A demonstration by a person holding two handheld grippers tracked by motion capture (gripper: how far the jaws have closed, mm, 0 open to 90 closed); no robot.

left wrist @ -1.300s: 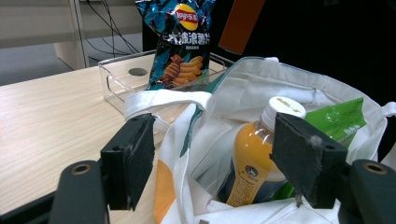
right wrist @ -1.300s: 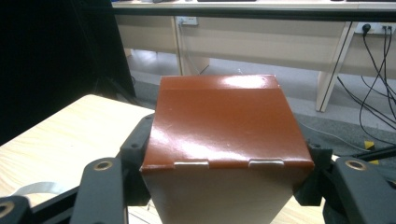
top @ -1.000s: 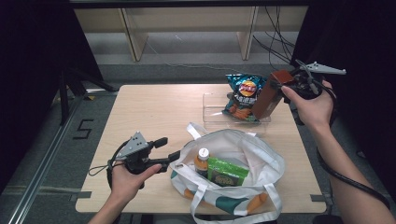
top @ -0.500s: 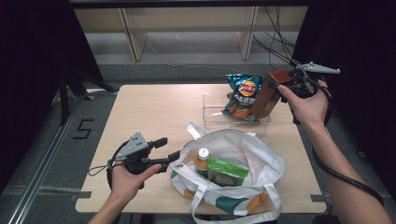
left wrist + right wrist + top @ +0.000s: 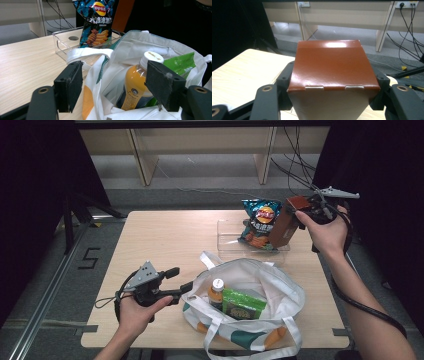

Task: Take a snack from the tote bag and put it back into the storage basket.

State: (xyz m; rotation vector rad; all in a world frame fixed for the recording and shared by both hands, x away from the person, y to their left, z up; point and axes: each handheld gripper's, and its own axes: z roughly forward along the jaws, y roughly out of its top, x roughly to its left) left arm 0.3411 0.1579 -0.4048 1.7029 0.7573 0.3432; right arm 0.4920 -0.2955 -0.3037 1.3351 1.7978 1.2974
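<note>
Holding a brown box (image 5: pixel 283 222) in my right tongs (image 5: pixel 332 100), jaws clamped on its two sides, up over the far right corner of the desk (image 5: pixel 160 237). In the high view it's hanging just beside the clear tray (image 5: pixel 227 239) w/ the chip bag (image 5: pixel 259 222) standing in it; can't tell if the box's lower end is touching the tray yet.

My left tongs (image 5: pixel 113 85) are sitting open near the front left, nothing between the jaws, pointing at the mouth of the white tote bag (image 5: pixel 285 292). The orange drink bottle (image 5: pixel 140 82) and a green packet (image 5: pixel 242 304) are in the tote.

Risks as I'm judging them:
- The box is glossy and I'm gripping it near one end, so it could be swinging or slipping if I'm tilting my wrist too fast.
- I'm working right at the desk's right edge; a loose grip and it's dropping off the side, not onto the wood.
- Lowering it into the tray, I could be knocking the chip bag over, since it's only leaning upright.
- The tray is light plastic; a nudge could be sliding it.
</note>
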